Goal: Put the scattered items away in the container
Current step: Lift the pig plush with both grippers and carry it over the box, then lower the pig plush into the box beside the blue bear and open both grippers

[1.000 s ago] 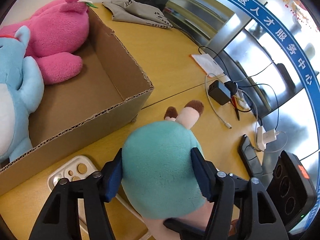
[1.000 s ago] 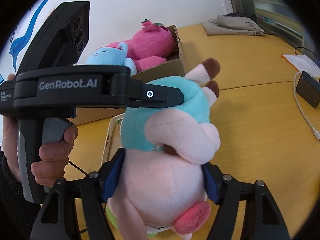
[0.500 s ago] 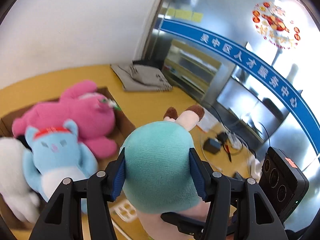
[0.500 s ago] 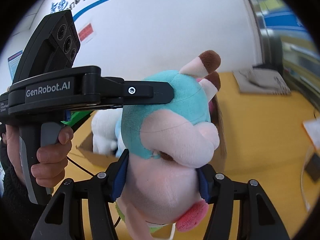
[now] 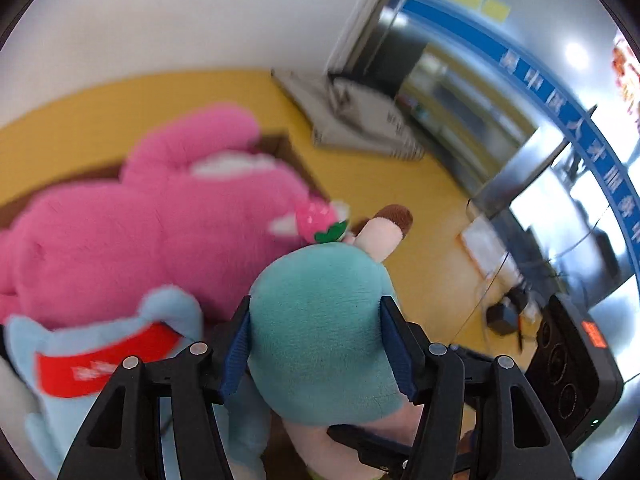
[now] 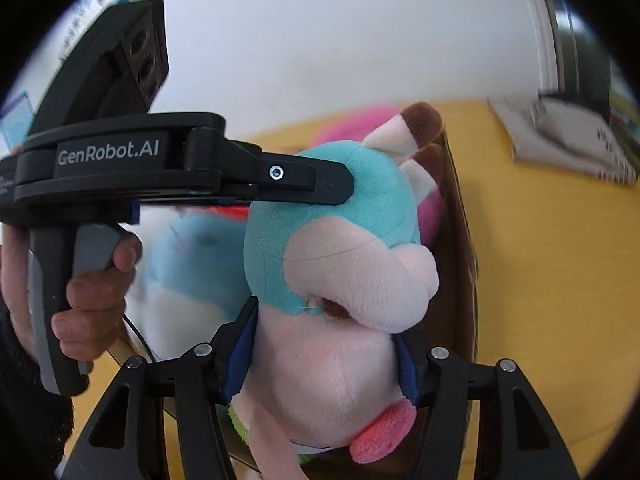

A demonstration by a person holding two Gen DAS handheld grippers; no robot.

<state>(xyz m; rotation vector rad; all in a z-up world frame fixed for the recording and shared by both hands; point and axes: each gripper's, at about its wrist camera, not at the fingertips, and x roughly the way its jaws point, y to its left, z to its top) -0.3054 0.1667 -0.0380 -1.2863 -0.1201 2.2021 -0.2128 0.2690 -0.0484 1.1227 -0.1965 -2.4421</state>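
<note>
Both grippers are shut on one teal and pale pink plush toy (image 5: 320,336). My left gripper (image 5: 316,344) clamps its teal head. My right gripper (image 6: 324,356) clamps its pink body (image 6: 320,372). The toy hangs in the air over the cardboard box (image 6: 456,240), whose right wall shows behind it. A big pink plush (image 5: 152,232) and a light blue plush with a red band (image 5: 100,360) lie in the box below. The left gripper's body (image 6: 120,168) shows in the right wrist view, gripping the toy's head from the left.
A yellow table top (image 5: 380,184) runs to the right of the box. A folded grey cloth (image 5: 360,120) lies at its far edge. Cables and a black charger (image 5: 504,312) lie at the right. A glass wall stands behind.
Both grippers carried the toy up off the table and leftward over the box. The pink and blue plushes now sit closer below.
</note>
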